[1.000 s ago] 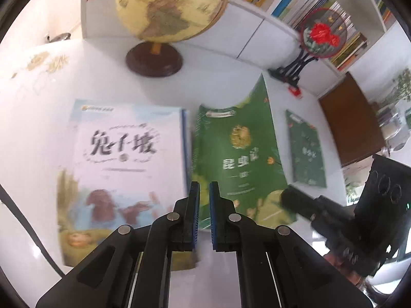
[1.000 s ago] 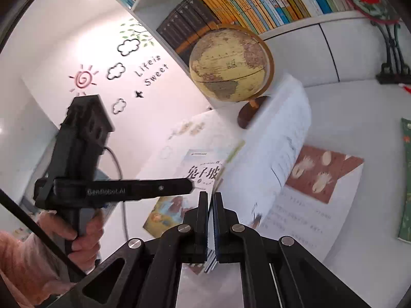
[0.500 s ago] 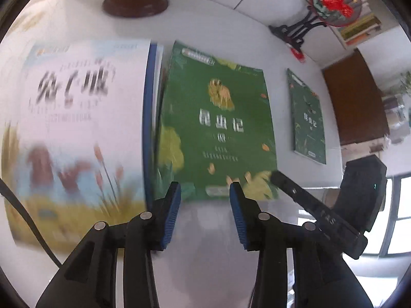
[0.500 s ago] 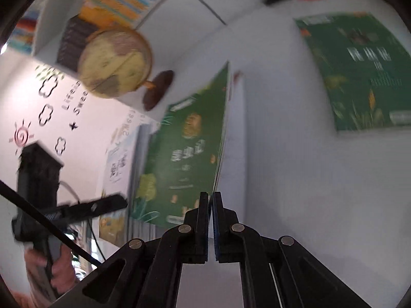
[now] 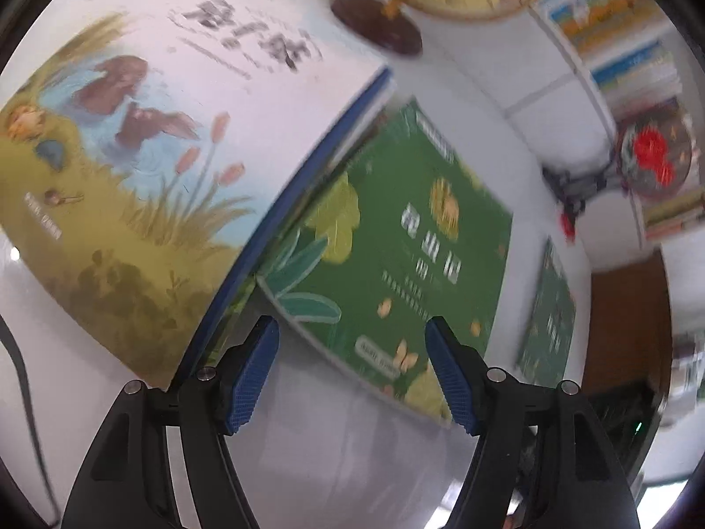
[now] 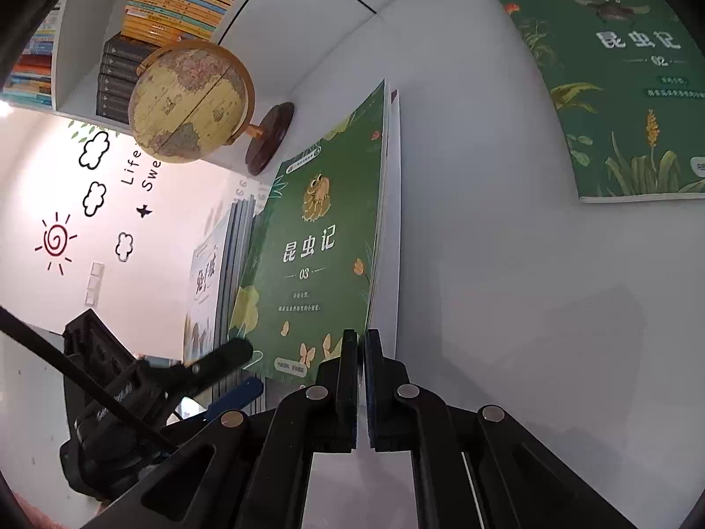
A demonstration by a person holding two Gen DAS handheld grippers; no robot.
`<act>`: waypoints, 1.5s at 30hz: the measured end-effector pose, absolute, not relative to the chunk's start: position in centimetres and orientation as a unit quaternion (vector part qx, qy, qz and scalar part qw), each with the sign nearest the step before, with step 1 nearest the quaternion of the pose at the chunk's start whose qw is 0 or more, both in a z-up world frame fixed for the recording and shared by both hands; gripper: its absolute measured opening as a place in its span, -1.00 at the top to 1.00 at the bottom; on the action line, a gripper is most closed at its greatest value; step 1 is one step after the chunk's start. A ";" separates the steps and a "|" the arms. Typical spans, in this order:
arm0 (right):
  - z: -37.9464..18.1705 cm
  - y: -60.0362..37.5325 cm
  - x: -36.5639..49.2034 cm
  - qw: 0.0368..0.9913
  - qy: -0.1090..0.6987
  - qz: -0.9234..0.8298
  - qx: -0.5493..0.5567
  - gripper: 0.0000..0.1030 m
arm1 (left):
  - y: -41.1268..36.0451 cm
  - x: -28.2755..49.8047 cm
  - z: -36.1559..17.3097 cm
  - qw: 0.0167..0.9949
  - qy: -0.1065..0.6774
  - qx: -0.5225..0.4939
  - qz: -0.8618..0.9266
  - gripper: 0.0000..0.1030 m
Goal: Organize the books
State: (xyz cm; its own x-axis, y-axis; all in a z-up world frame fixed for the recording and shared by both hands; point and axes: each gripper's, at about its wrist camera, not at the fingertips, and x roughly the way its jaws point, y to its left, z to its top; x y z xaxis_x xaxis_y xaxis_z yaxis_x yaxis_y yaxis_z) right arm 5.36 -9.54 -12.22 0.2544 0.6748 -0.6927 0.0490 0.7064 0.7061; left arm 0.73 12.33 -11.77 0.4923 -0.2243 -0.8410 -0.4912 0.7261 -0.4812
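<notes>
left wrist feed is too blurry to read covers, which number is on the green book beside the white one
Observer: The right wrist view shows 03 on that green book.
Operator: and the other green one further off
Observer: The second green book is marked 02 and lies apart from the first.
Operator: is the right gripper holding anything
Observer: The right gripper is shut, its tips at the near edge of the green book; whether a page is pinched, I cannot tell.
</notes>
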 end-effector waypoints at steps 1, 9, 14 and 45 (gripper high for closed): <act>-12.4 -9.7 5.4 0.724 0.571 0.220 0.320 0.94 | 12.2 0.8 -11.8 0.790 0.490 -0.358 0.086 -0.30; -14.1 -10.9 5.4 0.706 0.585 0.229 0.327 0.96 | 12.0 0.7 -11.8 0.798 0.466 -0.362 0.125 -0.30; -14.0 -11.1 5.5 0.706 0.589 0.232 0.317 0.98 | 11.9 0.9 -13.3 0.784 0.459 -0.397 0.132 -0.19; -14.2 -5.3 11.2 0.743 0.556 0.274 0.251 1.00 | 10.9 12.3 -10.6 0.826 0.521 -0.208 0.051 -0.64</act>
